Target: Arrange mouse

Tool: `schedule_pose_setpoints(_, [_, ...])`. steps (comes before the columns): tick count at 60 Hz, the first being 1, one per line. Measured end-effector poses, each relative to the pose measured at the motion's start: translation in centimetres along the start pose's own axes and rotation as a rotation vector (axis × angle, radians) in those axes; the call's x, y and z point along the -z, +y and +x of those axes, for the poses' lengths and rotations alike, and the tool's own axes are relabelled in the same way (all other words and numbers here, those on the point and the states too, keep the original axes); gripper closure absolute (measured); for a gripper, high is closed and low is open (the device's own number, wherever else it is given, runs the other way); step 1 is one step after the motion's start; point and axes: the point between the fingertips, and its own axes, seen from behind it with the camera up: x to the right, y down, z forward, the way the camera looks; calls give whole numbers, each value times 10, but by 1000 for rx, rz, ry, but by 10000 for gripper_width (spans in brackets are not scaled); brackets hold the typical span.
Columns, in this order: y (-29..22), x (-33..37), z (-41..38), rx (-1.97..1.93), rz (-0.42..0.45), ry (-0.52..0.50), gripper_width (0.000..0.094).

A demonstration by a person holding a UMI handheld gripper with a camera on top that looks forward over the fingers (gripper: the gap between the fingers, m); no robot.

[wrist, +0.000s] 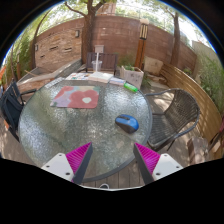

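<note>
Nearest us, the gripper (114, 160) has its two pink-padded fingers (80, 160) spread wide apart, released, with nothing between them and touching nothing; they hang over the near edge of a round glass table (45, 125). Just beyond the fingers, slightly toward the right one, we see the mouse (127, 123), dark blue, lying on the glass by itself. Farther on, toward the left, a red and white mat (77, 97) lies flat on the tabletop. At the far rim sits a small green object (131, 87); we cannot tell whether it is a container. Metal chairs (180, 105) ring the table, and a brick wall (120, 40) stands behind.
</note>
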Motion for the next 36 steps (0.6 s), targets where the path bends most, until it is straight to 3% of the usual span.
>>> schedule_pose_setpoints(15, [-21, -102, 66, -34, 1, 23, 90])
schedule_pose_setpoints(31, [-51, -151, 94, -40, 19, -6, 92])
schedule_pose_setpoints(36, [-59, -162, 97, -48, 21, -12, 132])
